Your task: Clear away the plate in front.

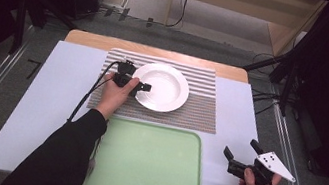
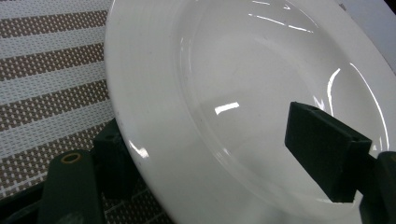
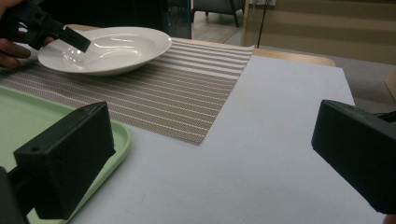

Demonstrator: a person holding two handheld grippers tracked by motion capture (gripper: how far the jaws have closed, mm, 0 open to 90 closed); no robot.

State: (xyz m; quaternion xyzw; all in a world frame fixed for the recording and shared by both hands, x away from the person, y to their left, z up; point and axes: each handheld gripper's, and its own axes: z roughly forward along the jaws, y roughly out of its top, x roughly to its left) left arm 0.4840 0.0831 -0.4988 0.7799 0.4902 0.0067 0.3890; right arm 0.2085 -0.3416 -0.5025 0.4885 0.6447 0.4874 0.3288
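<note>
Left claw [image 2: 219,154] straddles plate [image 2: 154,93] rim (one jaw under, one inside).

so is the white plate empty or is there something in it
Empty. The white plate shows a bare glossy bowl with reflections; the left gripper straddles its rim, one jaw inside.

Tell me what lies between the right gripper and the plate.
In the right gripper view, bare white table sheet comes first, then the striped mat on which the plate rests. The right gripper has nothing else before it; the green tray lies beside.
</note>
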